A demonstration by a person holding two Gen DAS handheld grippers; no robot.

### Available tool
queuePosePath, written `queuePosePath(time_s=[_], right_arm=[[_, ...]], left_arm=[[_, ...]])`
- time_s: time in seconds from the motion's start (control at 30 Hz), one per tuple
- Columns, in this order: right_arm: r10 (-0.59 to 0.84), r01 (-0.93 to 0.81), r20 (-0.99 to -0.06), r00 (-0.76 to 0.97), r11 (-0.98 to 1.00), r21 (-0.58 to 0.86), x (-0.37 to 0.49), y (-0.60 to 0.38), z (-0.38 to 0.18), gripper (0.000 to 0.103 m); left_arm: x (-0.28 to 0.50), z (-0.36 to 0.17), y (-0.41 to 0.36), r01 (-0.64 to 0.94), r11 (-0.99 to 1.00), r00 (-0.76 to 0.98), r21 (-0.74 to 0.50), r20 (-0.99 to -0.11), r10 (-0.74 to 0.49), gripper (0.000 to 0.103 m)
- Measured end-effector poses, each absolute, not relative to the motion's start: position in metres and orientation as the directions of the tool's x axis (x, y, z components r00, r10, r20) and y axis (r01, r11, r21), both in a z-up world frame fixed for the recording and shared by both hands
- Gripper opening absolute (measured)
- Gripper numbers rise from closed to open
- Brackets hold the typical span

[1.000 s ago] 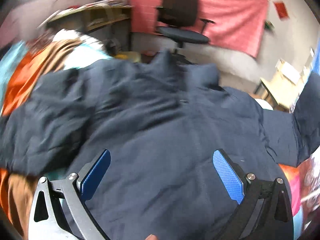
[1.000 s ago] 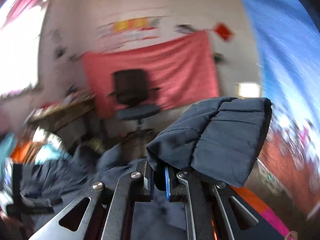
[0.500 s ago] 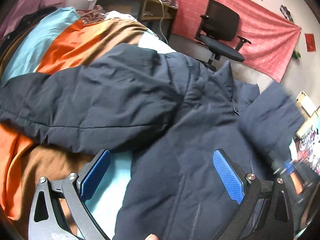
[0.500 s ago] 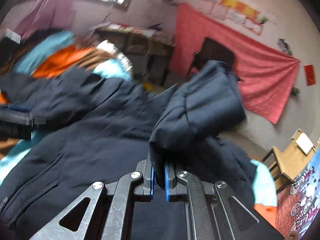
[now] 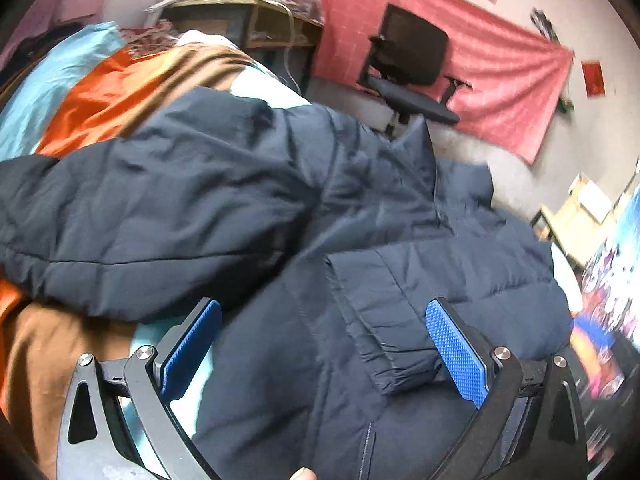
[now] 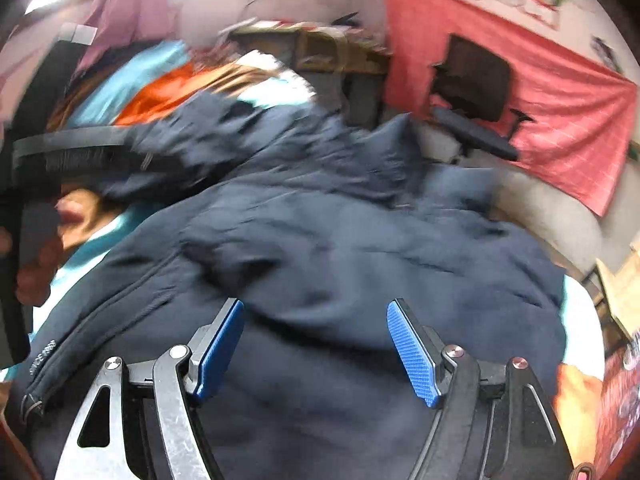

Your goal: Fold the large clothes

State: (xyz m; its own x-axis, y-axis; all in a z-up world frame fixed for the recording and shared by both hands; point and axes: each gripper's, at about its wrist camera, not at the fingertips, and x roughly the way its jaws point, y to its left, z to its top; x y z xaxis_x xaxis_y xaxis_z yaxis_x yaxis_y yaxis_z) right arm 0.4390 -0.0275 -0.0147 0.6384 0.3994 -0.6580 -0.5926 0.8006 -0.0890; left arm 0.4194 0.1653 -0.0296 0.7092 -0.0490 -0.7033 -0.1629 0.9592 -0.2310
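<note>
Navy quilted jacket (image 5: 280, 380), padded, one item, spread across a bed, directly beneath both claws. Left claw (image 5: 324, 352): blue pads spread wide, nothing held; the folded-in sleeve cuff (image 5: 384, 344) lies between them on the jacket body, just beside the right-hand pad and not pinched. Right claw (image 6: 316, 348): jaws opening, blue pads apart, jacket fabric below and between them with no pad pressing on it. Zip pocket (image 6: 100, 332) to the left of this claw. Other sleeve (image 5: 160, 216) lies crosswise further back, over the bedcover (image 5: 92, 96) of orange, brown and pale blue. Collar (image 5: 416, 156) stands at the far edge. Beyond: black office chair (image 5: 412, 64), red wall cloth (image 5: 500, 80), cluttered wooden shelf (image 5: 256, 16).
</note>
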Motion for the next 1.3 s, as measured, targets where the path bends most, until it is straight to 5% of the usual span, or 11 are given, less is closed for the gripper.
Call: queuePosePath(time_s=[0.2, 0.27, 0.47, 0.97, 1.2, 1.3], right_arm=[[0.244, -0.308, -0.719, 0.651, 0.95, 0.045, 0.519, -0.132, -0.017, 0.069], [0.197, -0.209, -0.76, 0.62, 0.975, 0.082, 0.548, -0.165, -0.032, 0.041], [0.13, -0.13, -0.807, 0.576, 0.989, 0.067, 0.58, -0.206, -0.071, 0.024], [0.027, -0.163, -0.795, 0.607, 0.983, -0.091, 0.567, -0.178, -0.11, 0.026], [-0.033, -0.169, -0.77, 0.637, 0.969, -0.181, 0.553, -0.158, -0.09, 0.027], [0.062, -0.217, -0.734, 0.676, 0.969, -0.119, 0.532, -0.138, -0.064, 0.062]], left_arm=[[0.44, -0.061, 0.139, -0.168, 0.98, 0.6, -0.104, -0.8, 0.018, 0.101], [0.444, -0.069, 0.138, -0.168, 0.983, 0.579, -0.075, -0.814, 0.037, 0.101], [0.444, -0.086, 0.137, -0.17, 0.983, 0.579, -0.063, -0.814, 0.048, 0.102], [0.412, -0.071, 0.158, -0.222, 0.967, 0.637, -0.122, -0.769, 0.05, 0.102], [0.36, -0.036, 0.228, -0.366, 0.922, 0.662, -0.125, -0.731, 0.164, 0.102], [0.339, -0.029, 0.267, -0.47, 0.872, 0.645, -0.135, -0.727, 0.235, 0.102]])
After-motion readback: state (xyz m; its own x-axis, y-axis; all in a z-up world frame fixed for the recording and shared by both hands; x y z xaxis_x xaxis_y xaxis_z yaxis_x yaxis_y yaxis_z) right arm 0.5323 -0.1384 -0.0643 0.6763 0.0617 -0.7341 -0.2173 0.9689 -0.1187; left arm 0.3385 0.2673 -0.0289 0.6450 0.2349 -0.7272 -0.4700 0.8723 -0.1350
